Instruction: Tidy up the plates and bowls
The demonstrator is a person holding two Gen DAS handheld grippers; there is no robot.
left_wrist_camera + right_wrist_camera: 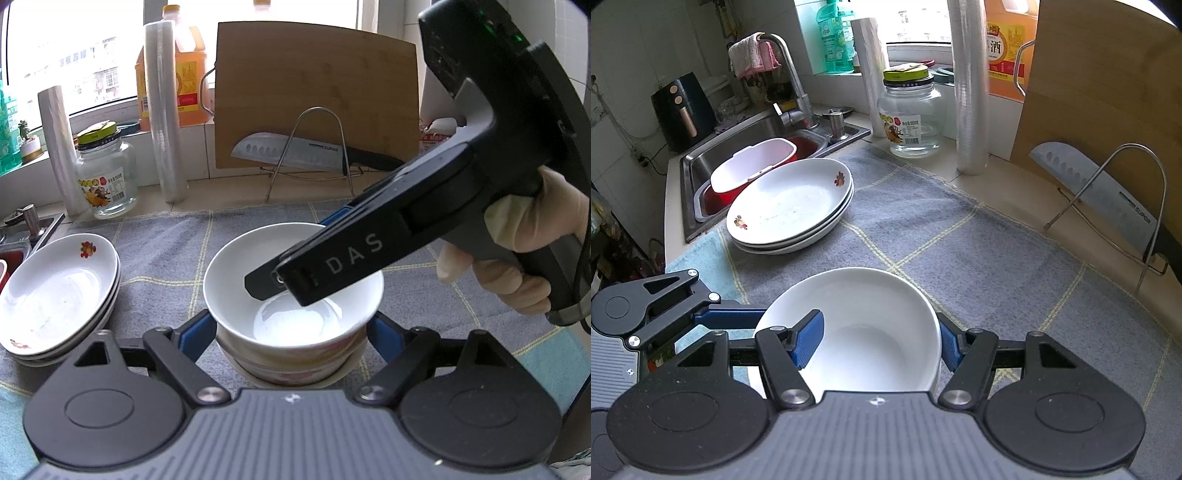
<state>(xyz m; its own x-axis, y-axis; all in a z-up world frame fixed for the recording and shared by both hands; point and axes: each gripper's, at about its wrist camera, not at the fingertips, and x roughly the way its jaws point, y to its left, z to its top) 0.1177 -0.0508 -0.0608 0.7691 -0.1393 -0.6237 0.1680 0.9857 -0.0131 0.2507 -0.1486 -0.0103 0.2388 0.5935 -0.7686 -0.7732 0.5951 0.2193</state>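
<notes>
While my right gripper [881, 341] clamps the top bowl's [864, 325] rim at lower centre, my left gripper [291, 328] clasps the lower bowls [291, 363]; stacked plates [792, 205] upper left.

The right gripper [882, 341] is clamping shut, one pad inside and one outside. The left gripper [291, 328] is straddling, half spread. A gloved hand [524, 251] is gripping the handle.

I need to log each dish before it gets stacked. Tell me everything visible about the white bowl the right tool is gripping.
The white bowl is glossy, ceramic-looking, plain white inside and empty. It sits upright, nested on other bowls with a reddish pattern outside, on the grey checked cloth. The right tool pinches its rim, one blue pad inside, one outside; the left tool straddles the stack below.
</notes>
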